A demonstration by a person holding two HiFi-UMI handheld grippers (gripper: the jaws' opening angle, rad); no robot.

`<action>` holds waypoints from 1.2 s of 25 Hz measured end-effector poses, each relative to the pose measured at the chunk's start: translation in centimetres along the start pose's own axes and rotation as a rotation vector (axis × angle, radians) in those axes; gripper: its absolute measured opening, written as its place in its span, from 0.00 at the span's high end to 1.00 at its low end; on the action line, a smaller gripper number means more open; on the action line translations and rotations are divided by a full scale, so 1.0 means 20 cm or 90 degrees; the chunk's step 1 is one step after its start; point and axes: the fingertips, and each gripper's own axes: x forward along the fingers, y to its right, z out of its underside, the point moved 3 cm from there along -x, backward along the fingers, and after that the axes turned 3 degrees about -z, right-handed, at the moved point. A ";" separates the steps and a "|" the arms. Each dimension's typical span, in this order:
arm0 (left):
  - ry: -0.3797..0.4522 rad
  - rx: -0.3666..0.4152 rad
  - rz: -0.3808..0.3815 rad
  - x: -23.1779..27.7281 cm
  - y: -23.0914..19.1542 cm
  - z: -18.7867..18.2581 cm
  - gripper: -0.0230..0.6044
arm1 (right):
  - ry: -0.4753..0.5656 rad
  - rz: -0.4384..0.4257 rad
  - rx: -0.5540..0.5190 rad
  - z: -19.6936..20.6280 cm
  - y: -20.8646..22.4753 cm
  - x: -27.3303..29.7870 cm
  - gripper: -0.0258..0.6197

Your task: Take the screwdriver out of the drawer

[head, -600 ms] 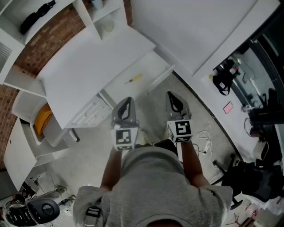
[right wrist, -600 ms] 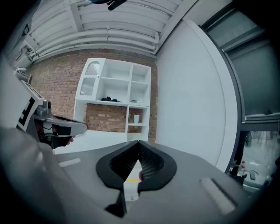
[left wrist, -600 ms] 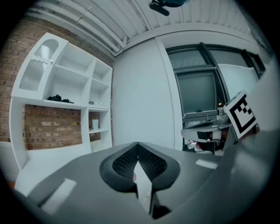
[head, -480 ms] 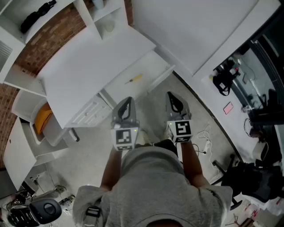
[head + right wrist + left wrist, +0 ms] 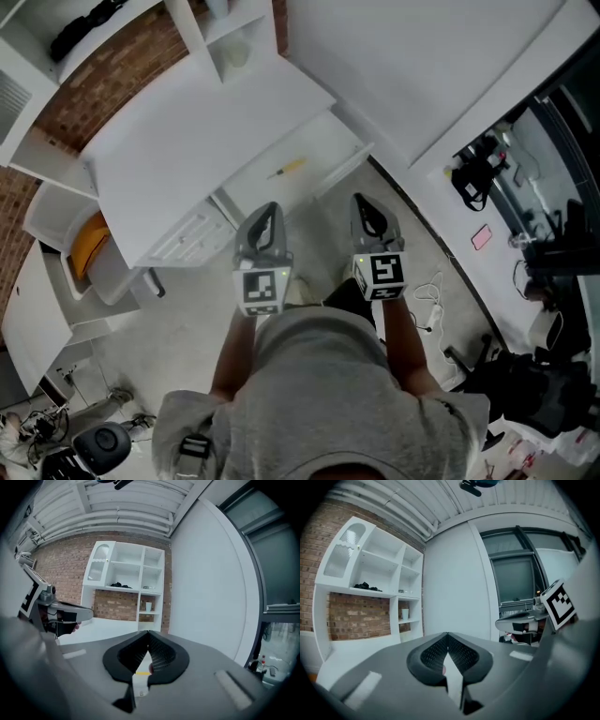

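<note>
A yellow-handled screwdriver (image 5: 286, 169) lies in the open white drawer (image 5: 345, 167) under the desk top (image 5: 187, 131). In the right gripper view a yellow sliver of the screwdriver (image 5: 142, 672) shows through the gap under the jaws. My left gripper (image 5: 269, 208) and right gripper (image 5: 364, 199) hover side by side over the floor, just short of the drawer's front, pointing toward it. Both are shut with nothing in them; the left gripper (image 5: 447, 634) and right gripper (image 5: 148, 632) each have their tips meeting.
White shelving (image 5: 225, 37) stands against the brick wall behind the desk. A low drawer unit (image 5: 192, 239) sits under the desk at left, next to a bin with something yellow (image 5: 91, 246). Cables (image 5: 433, 291) lie on the floor at right, and a chair base (image 5: 94, 445) at bottom left.
The head view has shifted slightly; both grippers hold the same place, still shut and holding nothing.
</note>
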 end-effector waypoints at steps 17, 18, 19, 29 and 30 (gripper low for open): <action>-0.044 -0.036 -0.154 0.52 -0.19 0.04 0.94 | -0.034 -0.163 -0.039 -0.04 0.27 0.72 0.96; -0.049 -0.042 -0.170 0.55 -0.21 0.05 0.94 | -0.039 -0.183 -0.045 -0.04 0.28 0.78 0.96; -0.055 -0.049 -0.187 0.58 -0.22 0.06 0.94 | -0.043 -0.202 -0.052 -0.03 0.29 0.83 0.96; -0.138 -0.111 -0.338 0.73 -0.36 0.32 0.94 | -0.129 -0.396 -0.108 0.16 0.20 1.28 0.96; -0.146 -0.117 -0.350 0.74 -0.37 0.36 0.94 | -0.140 -0.413 -0.114 0.20 0.18 1.31 0.96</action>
